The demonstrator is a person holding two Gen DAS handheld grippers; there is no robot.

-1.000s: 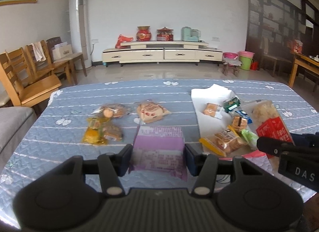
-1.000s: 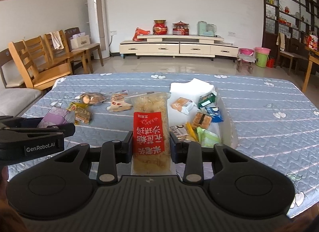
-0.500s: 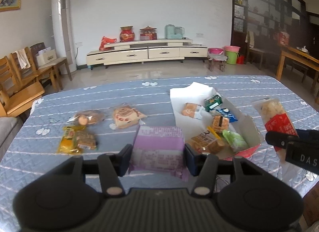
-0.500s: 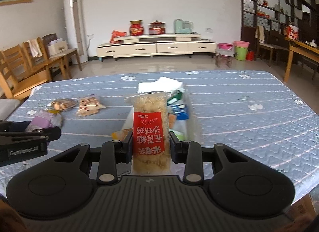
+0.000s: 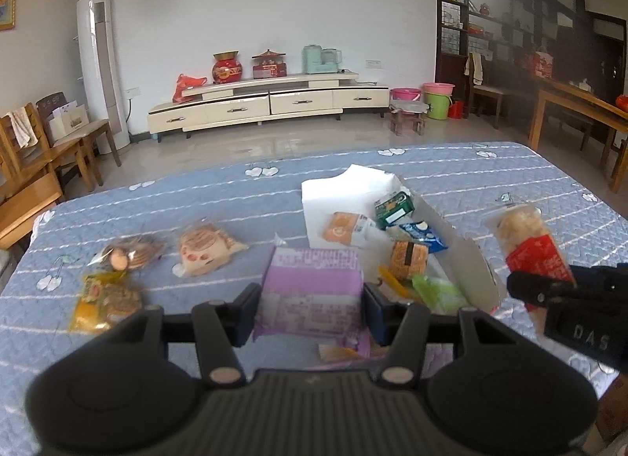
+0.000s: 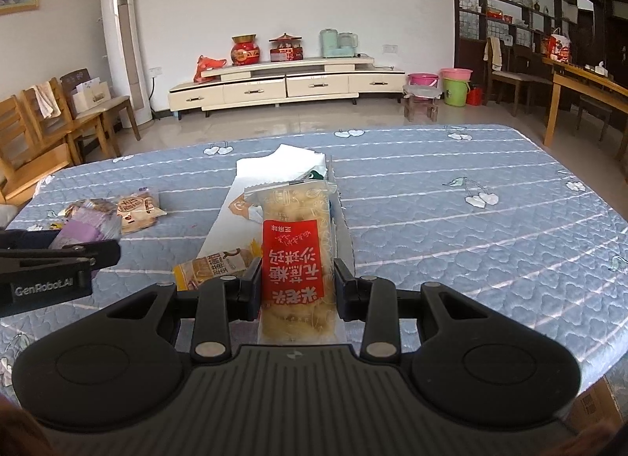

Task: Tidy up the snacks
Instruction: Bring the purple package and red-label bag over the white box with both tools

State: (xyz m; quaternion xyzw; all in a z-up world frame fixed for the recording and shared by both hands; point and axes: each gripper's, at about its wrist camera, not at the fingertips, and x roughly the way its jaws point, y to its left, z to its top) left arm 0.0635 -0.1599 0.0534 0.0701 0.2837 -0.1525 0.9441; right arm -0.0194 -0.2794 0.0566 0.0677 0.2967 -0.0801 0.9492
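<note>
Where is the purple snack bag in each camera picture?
Left wrist view: the purple snack bag sits at centre bottom, gripped by the left tool.
Right wrist view: the same bag is at the far left edge, above the other tool's black arm.
Shared landmark: the white box of snacks.

A home living room. Shown by a low cream TV cabinet (image 6: pixel 282 85) against the white wall, topped with a red jar (image 6: pixel 245 50) and a mint-green appliance (image 6: pixel 338 44); a tall floor-standing air conditioner (image 6: pixel 125 48) in the corner; wooden chairs (image 6: pixel 47 130) along the left; dark display shelving (image 6: pixel 522 12) on the right; plastic buckets (image 6: pixel 455 87) on glossy tile; a bench (image 6: pixel 451 216) under a quilted blue cloth.
</note>
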